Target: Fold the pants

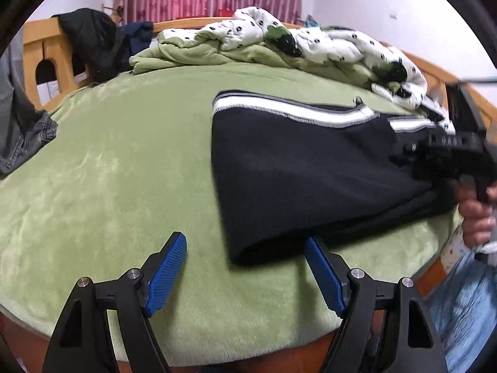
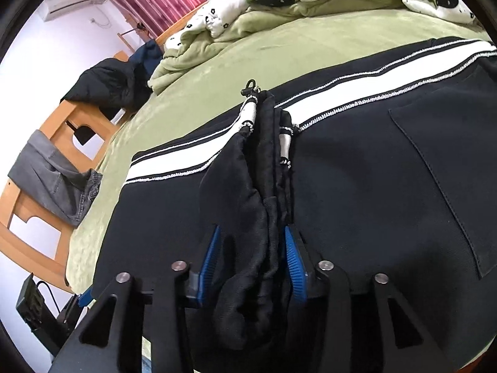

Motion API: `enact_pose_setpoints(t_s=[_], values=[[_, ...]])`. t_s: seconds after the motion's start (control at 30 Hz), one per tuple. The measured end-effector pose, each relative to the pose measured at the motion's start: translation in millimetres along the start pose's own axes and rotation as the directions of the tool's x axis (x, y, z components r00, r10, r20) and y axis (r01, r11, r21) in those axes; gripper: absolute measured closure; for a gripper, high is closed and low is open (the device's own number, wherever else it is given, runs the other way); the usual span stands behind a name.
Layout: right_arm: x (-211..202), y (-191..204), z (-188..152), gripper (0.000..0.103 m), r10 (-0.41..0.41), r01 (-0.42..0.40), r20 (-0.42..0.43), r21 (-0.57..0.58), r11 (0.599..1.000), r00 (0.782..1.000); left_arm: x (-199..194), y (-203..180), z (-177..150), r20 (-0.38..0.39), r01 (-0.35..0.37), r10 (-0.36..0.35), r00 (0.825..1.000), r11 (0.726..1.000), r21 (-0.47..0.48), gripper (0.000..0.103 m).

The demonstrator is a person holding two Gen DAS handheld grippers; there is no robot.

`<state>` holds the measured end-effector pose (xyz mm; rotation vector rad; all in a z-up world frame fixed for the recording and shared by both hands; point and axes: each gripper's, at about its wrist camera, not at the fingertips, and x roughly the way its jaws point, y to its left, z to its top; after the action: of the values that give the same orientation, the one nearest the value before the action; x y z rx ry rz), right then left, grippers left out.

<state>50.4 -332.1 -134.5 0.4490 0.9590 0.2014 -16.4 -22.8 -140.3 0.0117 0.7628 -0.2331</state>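
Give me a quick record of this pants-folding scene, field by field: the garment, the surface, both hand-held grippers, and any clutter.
garment: black pants with white side stripe, lying on the bed
surface: green blanket
left hand-held gripper: open, empty, at the near corner of the pants
right hand-held gripper: bunched black fabric between its pads
clutter: patterned quilt at far side; grey garment over the wooden bed frame

bed [image 1: 124,161] — green plush cover, wooden frame | pants [image 1: 295,171] — dark, white side stripe, lying folded flat on the cover, right of middle | quilt [image 1: 310,40] — white-and-green, bunched along the far edge | dark clothes [image 1: 90,40] draped on the headboard | grey garment [image 1: 28,133] at the left edge
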Motion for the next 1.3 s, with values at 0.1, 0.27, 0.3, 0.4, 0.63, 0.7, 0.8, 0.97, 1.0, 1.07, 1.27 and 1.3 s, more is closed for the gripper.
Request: enact_pose_setpoints(t_s=[0.1,0.27,0.3,0.4,0.63,0.7,0.8,0.97,1.0,1.07,1.27,1.3], values=[[3,-2,-1,0.059,-0.002,0.002,-0.009,0.007,1.000,1.000,-3,8,0,0.009,0.003,-0.003,1.000,1.000,-0.017,0.026],[4,4,-3,0.050,-0.018,0.018,-0.007,-0.031,0.999,1.000,6,14,3,0.004,0.042,-0.042,0.999,0.997,-0.070,0.026],[5,6,-3,0.048,-0.016,0.016,-0.007,-0.037,0.999,1.000,11,11,4,-0.005,0.057,-0.057,0.998,0.996,-0.066,0.026],[14,14,3,0.041,-0.025,0.024,-0.011,-0.072,0.997,1.000,28,6,2,-0.027,0.030,-0.031,0.999,0.998,-0.050,0.027],[3,19,25,0.091,-0.013,0.021,0.060,-0.121,0.992,0.998,16,5,1,-0.002,0.035,-0.036,0.999,0.998,-0.050,0.029],[-20,21,35,0.092,0.038,-0.019,0.139,-0.142,0.990,0.990,12,7,2,-0.003,0.046,-0.046,0.999,0.998,-0.045,0.029],[-28,13,47,0.092,-0.016,0.043,0.175,-0.151,0.988,0.984,11,4,2,-0.010,0.040,-0.040,0.999,0.999,-0.029,0.029],[18,-31,42,0.085,-0.058,0.058,-0.025,-0.017,0.998,0.998,16,-3,0,-0.023,-0.025,0.025,0.999,1.000,0.012,0.029],[18,-33,39,0.085,-0.056,0.055,-0.023,-0.020,0.998,0.998,16,-3,-1,-0.024,-0.024,0.024,0.999,1.000,0.009,0.029],[10,-29,37,0.076,-0.067,0.066,-0.009,-0.057,0.996,0.998,14,1,-2,-0.024,-0.019,0.019,1.000,1.000,-0.013,0.029],[-7,-37,20,0.056,-0.013,0.013,-0.026,0.015,1.000,1.000,24,-11,5,-0.022,-0.030,0.030,0.999,0.999,0.019,0.029],[-6,-36,17,0.058,-0.021,0.021,-0.024,0.011,1.000,0.999,28,-15,7,-0.024,-0.035,0.036,0.999,0.999,0.033,0.029]])
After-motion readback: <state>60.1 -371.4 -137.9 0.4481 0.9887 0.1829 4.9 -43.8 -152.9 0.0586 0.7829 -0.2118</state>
